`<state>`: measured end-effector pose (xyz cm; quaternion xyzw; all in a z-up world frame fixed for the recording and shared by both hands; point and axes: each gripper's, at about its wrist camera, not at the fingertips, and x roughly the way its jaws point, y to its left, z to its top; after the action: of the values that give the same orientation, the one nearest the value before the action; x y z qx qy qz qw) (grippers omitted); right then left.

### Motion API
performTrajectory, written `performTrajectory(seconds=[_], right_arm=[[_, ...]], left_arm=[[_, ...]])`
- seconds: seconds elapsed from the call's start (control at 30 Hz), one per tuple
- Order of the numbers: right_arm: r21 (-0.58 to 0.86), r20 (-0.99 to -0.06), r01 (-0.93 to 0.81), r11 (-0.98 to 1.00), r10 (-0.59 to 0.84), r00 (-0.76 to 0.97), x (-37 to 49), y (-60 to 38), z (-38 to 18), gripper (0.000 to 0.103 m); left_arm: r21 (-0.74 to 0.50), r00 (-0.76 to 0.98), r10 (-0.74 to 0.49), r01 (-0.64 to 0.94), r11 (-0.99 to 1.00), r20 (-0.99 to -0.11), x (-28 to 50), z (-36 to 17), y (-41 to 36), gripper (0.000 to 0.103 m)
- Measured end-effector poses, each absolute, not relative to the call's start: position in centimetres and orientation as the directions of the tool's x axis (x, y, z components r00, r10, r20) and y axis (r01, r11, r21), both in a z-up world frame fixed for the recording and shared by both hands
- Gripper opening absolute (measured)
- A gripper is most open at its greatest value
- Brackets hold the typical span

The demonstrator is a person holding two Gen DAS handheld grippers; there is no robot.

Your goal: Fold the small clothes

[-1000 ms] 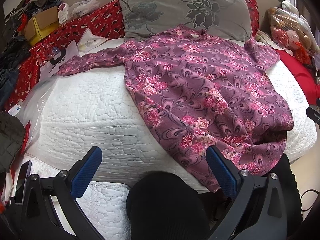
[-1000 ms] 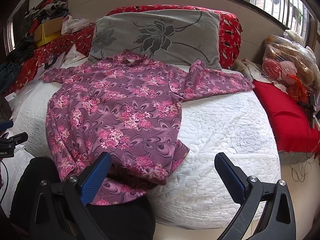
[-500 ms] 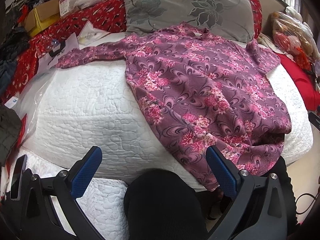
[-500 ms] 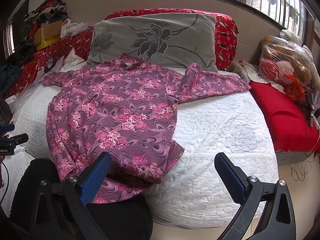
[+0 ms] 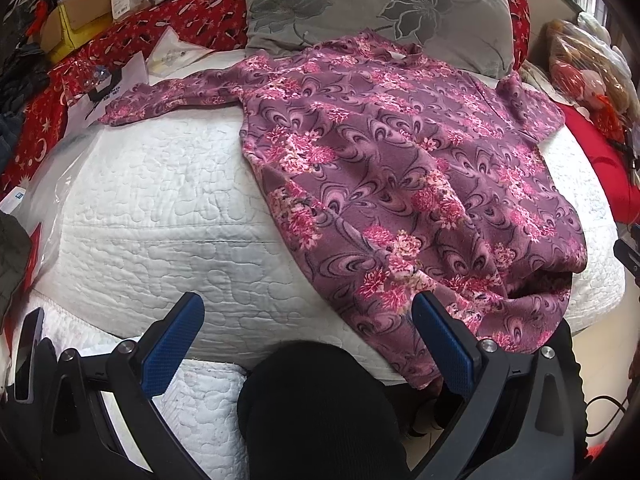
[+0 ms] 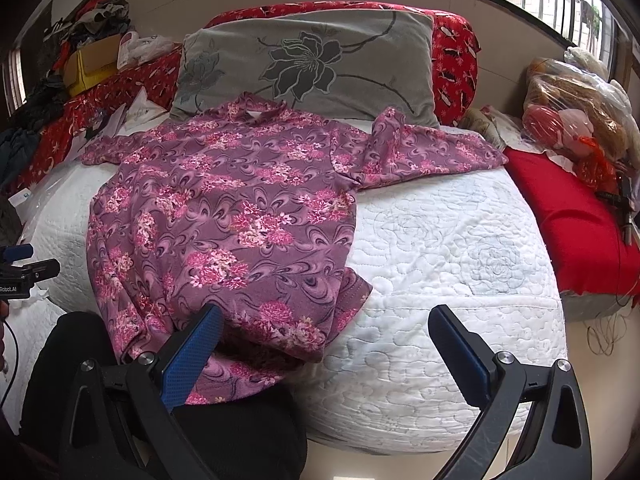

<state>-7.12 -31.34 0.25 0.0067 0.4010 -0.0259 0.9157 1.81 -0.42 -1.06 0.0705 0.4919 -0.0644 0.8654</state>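
A purple blouse with pink flowers lies spread face up on a white quilted bed. Both sleeves stretch sideways, collar toward the pillow, and its hem droops over the near bed edge onto a person's black-clad knee. My left gripper is open below the bed edge, its right pad just in front of the hem. My right gripper is open too, its left pad in front of the hem's right part. Neither holds anything.
A grey flower-print pillow leans on red cushions at the head. Papers and a yellow box clutter the left side. A red cushion and plastic bags sit at the right. A phone lies at lower left.
Both views have edged slightly closer to the bed and blouse. Both grippers stay open and the blouse lies as before.
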Motion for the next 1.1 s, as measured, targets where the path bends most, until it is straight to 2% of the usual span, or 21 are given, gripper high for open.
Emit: performTrajectory(seconds=[0.13,0.37,0.63,0.67,0.7,0.73,0.77,0.8,0.83,0.87,0.9,1.03,1.1], right_arm=[[-0.011,-0.743,0.055,0.998,-0.045,0.668,-6.6,-31.8,-0.3,0.102],[-0.056,-0.773,0.043,0.998,-0.071,0.63,-4.8,-33.1,-2.3,0.102],[-0.059,-0.835,-0.028,0.998,-0.034,0.55,-1.7,-33.4,-6.4,0.102],[-0.052,-0.84,-0.034,0.998,-0.025,0.542,-1.4,-33.3,-6.8,0.101],[-0.04,-0.847,-0.035,0.999,-0.015,0.532,-1.0,-33.2,-7.1,0.097],[-0.012,-0.853,-0.037,0.999,0.009,0.521,-0.8,-33.2,-7.3,0.093],[0.041,-0.858,-0.047,0.998,0.059,0.51,-0.6,-33.2,-7.4,0.078],[0.097,-0.858,-0.06,0.993,0.114,0.501,-0.6,-33.1,-7.5,0.054],[0.131,-0.854,-0.068,0.989,0.148,0.499,-0.7,-33.1,-7.4,0.043],[0.147,-0.848,-0.074,0.986,0.164,0.504,-0.9,-33.0,-7.2,0.023],[0.158,-0.843,-0.076,0.985,0.174,0.509,-1.1,-33.0,-6.9,0.012],[0.328,-0.762,-0.057,0.943,0.299,0.574,-3.7,-35.0,-3.3,0.011],[0.429,-0.695,-0.051,0.902,0.366,0.619,-5.4,-36.3,-0.6,0.005]], left_arm=[[0.051,0.478,-0.039,0.174,0.983,-0.878,2.6,-1.5,-0.3,0.103],[-0.082,0.326,-0.109,0.095,0.992,-0.939,5.5,-3.6,1.2,0.103],[-0.206,0.082,-0.221,0.159,0.966,-0.972,7.0,-7.8,-4.0,0.103],[-0.213,0.055,-0.223,0.147,0.966,-0.973,7.2,-8.6,-4.5,0.098],[-0.222,0.038,-0.229,0.135,0.966,-0.973,7.3,-9.2,-4.8,0.092],[-0.217,0.021,-0.221,0.127,0.968,-0.975,7.3,-9.6,-4.9,0.078],[-0.179,0.019,-0.183,0.126,0.976,-0.983,7.3,-9.8,-5.0,0.064],[-0.16,0.029,-0.165,0.137,0.978,-0.986,7.1,-9.6,-4.9,0.058],[-0.172,0.029,-0.178,0.142,0.975,-0.984,7.0,-9.3,-4.7,0.036],[-0.201,0.028,-0.207,0.141,0.969,-0.978,6.8,-8.7,-4.1,0.007],[-0.235,0.025,-0.24,0.128,0.964,-0.97,6.6,-8.0,-3.1,0.004],[-0.327,0.056,-0.331,0.066,0.943,-0.942,5.2,-4.5,1.4,0.003],[-0.377,0.098,-0.381,0.056,0.925,-0.92,3.8,-1.8,3.8,0.003]])
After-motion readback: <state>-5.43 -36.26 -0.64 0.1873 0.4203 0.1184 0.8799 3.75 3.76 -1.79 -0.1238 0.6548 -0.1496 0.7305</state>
